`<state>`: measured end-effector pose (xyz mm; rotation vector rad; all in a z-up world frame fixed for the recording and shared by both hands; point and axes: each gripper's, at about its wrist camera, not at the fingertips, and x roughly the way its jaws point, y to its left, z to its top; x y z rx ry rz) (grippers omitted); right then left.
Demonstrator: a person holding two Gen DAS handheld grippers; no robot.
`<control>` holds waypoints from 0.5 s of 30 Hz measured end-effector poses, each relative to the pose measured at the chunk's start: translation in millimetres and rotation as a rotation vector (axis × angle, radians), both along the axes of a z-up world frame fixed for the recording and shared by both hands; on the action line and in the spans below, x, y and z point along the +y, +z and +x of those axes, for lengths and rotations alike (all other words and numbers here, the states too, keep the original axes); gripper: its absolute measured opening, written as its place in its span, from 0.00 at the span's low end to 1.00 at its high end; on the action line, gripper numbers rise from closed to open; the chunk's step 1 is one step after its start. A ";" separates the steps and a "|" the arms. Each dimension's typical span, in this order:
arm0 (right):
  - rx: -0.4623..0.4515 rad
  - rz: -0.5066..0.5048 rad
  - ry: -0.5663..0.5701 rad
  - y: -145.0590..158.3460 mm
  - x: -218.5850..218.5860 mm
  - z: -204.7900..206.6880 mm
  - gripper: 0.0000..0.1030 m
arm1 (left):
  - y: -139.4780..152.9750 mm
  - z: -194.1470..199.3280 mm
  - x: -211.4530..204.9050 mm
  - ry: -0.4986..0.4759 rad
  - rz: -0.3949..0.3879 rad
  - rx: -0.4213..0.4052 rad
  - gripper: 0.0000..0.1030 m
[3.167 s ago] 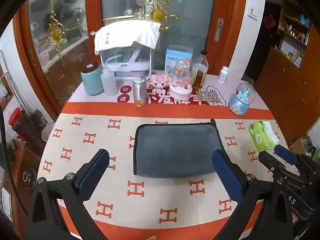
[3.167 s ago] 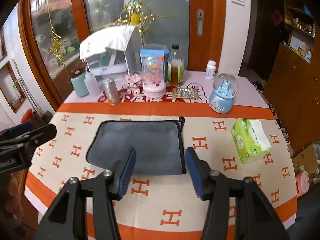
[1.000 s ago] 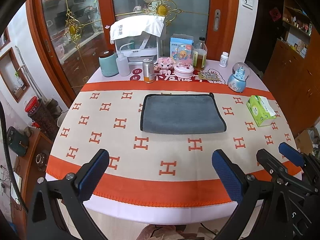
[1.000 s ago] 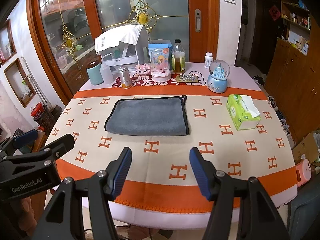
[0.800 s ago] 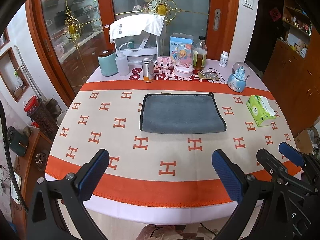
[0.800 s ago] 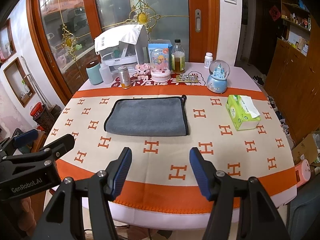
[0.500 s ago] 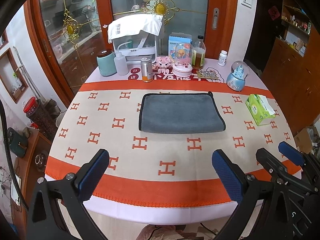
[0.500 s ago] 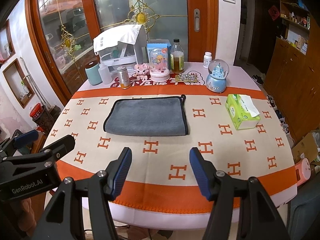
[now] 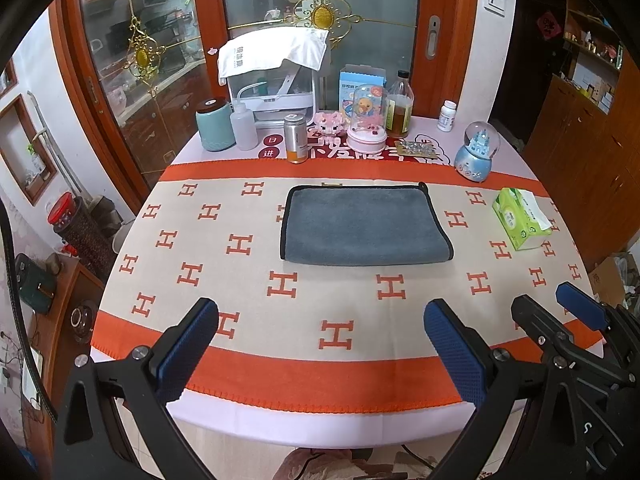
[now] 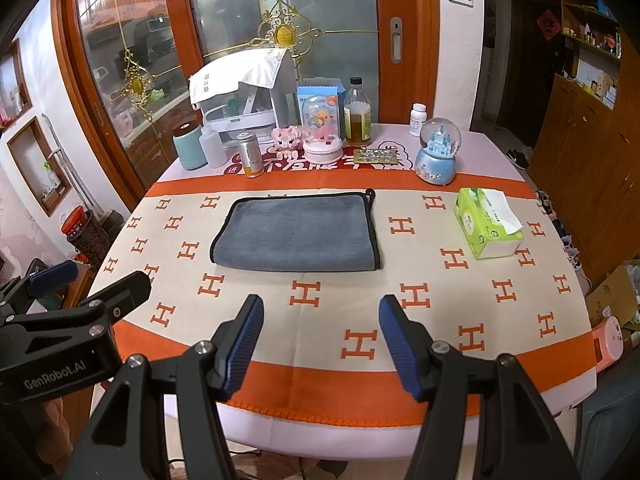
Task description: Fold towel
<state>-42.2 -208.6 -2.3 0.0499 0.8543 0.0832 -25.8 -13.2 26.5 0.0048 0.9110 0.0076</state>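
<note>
A grey towel (image 9: 362,224) with black edging lies folded flat in the middle of the table; it also shows in the right wrist view (image 10: 298,232). My left gripper (image 9: 320,344) is open and empty, held back above the table's front edge, well short of the towel. My right gripper (image 10: 320,340) is open and empty, also above the front edge. The right gripper (image 9: 560,320) shows at the lower right of the left wrist view, and the left gripper (image 10: 88,284) at the lower left of the right wrist view.
The table wears an orange and beige cloth (image 9: 240,248) with H marks. A green tissue pack (image 9: 518,220) lies at the right. At the back stand a snow globe (image 9: 478,156), bottles, a can (image 9: 296,140), a teal canister (image 9: 214,128) and a white covered appliance (image 9: 276,76).
Since 3.2 s ago both grippers have drawn back from the towel to the table's front edge. Over the last second the views have hardly shifted, and the towel lies still.
</note>
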 end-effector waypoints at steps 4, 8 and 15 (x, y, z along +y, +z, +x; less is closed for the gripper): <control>0.003 0.001 0.002 -0.5 1.0 1.0 0.59 | -1.7 -1.8 3.9 0.002 -0.003 0.003 0.99; 0.004 0.002 0.004 -0.8 2.2 2.0 0.59 | -1.9 -2.8 4.5 0.003 -0.003 0.003 0.99; 0.005 0.002 0.003 -0.9 2.0 1.6 0.59 | -1.7 -2.4 4.5 0.002 -0.003 0.004 0.99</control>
